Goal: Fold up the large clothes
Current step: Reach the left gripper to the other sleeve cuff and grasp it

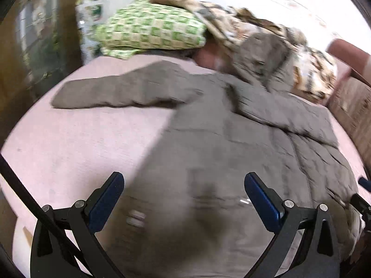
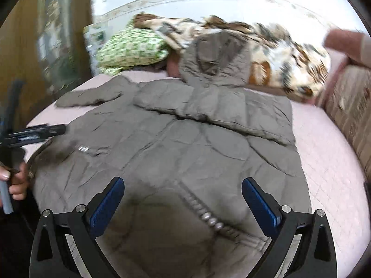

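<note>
Both claws released, jaws spread wide: our left gripper [image 1: 184,183] and right gripper [image 2: 183,188] hover just above the hem of the grey quilted jacket [image 2: 176,143]. It lies flat on the pink bed [image 2: 329,162], one sleeve crossed over the chest, the other flung outward, hood [image 2: 215,58] farthest off. We judge it bulky, soft, slippery-shelled; hem corners or sleeve cuff seem best holds.

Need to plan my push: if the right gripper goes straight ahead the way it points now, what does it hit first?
Most likely the grey jacket: the open right gripper points at its quilted front near the zipper, nothing between. Depth is unclear.
</note>
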Demonstrator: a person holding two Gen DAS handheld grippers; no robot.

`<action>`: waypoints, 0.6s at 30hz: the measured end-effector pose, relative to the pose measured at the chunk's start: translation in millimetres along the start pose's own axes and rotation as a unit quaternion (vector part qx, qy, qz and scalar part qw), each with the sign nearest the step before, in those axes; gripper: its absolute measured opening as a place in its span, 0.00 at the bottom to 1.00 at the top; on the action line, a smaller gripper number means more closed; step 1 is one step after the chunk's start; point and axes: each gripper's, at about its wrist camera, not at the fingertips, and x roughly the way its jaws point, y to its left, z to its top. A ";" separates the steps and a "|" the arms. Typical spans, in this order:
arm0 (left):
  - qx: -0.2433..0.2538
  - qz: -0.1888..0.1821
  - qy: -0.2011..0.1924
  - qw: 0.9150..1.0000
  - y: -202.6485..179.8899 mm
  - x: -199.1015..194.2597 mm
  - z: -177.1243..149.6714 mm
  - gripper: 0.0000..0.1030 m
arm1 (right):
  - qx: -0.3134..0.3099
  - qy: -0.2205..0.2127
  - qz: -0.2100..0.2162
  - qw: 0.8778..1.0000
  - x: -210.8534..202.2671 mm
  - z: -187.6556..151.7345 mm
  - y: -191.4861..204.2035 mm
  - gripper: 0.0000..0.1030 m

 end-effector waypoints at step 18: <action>-0.320 0.056 0.011 0.946 189.9 67.0 89.7 1.00 | 0.015 0.005 -0.008 1.000 62.9 82.6 -45.5 0.99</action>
